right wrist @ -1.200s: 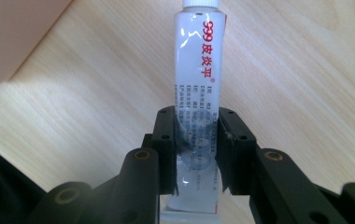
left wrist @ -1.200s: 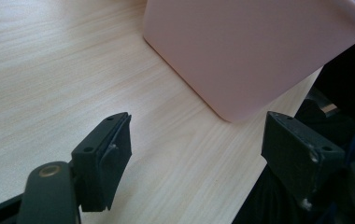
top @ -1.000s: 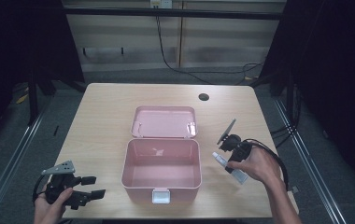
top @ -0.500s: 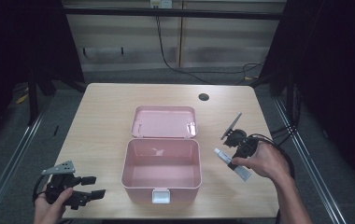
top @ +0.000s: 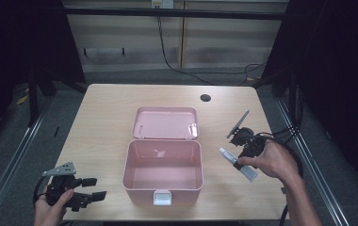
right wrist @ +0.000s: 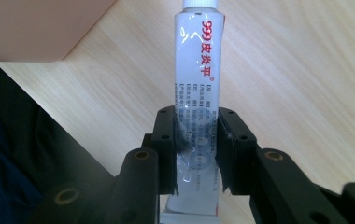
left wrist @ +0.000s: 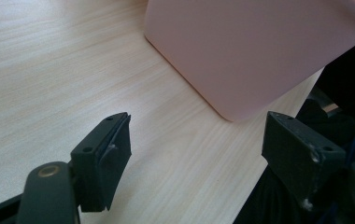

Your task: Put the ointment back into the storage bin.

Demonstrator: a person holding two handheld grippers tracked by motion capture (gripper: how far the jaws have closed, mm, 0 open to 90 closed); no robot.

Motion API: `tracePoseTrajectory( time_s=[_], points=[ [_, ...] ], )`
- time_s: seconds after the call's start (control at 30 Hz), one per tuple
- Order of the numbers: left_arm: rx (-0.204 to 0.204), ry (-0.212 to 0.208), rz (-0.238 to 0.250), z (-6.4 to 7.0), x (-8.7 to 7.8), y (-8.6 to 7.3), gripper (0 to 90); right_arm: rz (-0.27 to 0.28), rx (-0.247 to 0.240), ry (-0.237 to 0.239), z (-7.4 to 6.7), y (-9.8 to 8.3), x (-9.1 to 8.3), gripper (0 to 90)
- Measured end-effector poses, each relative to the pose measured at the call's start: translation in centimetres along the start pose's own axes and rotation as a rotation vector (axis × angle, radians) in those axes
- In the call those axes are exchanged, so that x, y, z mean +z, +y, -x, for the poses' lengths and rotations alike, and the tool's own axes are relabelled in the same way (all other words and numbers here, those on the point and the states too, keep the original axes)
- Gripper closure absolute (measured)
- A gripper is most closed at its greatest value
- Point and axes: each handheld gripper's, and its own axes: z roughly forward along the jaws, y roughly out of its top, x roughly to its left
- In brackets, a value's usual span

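A white squeeze tube with a white cap [right wrist: 197, 84], printed "999" in red above red Chinese characters and lines of small dark print too fine to read, is clamped between the pads of the right claw [right wrist: 197, 151]. In the high view the same tube [top: 236, 163] slants above the right part of the pale wood-grain tabletop [top: 101, 122], just right of the open pink plastic box [top: 164, 170], whose hinged lid [top: 166, 123] lies back on the far side and whose white latch [top: 161, 197] faces the near edge. A dark round hole [top: 205, 98] marks the tabletop's far right. The left claw [top: 92, 188] rests near the near left corner, jaws wide and empty; its own view shows them [left wrist: 196, 154] facing a rounded corner of the box [left wrist: 255, 51]. Beyond the tabletop are a grey floor, pale wall panels and a hanging black cable [top: 167, 52].
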Motion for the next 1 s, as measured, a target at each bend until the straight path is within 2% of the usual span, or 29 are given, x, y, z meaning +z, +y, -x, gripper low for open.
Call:
tracePoseTrajectory(
  time_s=[0.07,0.17,0.33,0.47,0.57,0.77,0.83,1.0],
  points=[
    [-0.003,0.001,0.004,0.0,0.0,0.0,23.7,0.042,0.0,0.004,0.0,-0.1,-1.2,70.8],
    [-0.005,0.001,0.001,0.0,0.0,0.0,23.7,0.048,-0.007,-0.01,-0.2,0.0,-2.2,70.8],
    [-0.002,0.002,-0.004,0.0,0.1,0.0,23.7,0.065,-0.02,-0.002,-0.7,0.3,-3.5,70.8],
    [-0.003,0.003,0.003,0.0,0.0,0.0,23.7,0.074,-0.055,0.008,-1.5,0.9,-4.6,70.8],
    [-0.005,0.0,0.005,0.0,0.0,0.0,23.7,0.09,-0.086,-0.003,-2.0,1.6,-5.9,70.8],
    [-0.005,0.0,0.004,-0.1,-0.1,0.0,23.7,0.1,-0.131,0.001,-2.7,2.2,-7.1,70.9],
    [-0.005,-0.001,0.004,0.0,0.0,0.0,23.7,0.131,-0.166,0.014,-3.3,2.5,-7.7,70.8],
    [-0.004,0.001,0.003,0.0,0.0,0.0,23.7,0.125,-0.235,0.022,-4.5,3.3,-8.0,70.8]
  ],
)
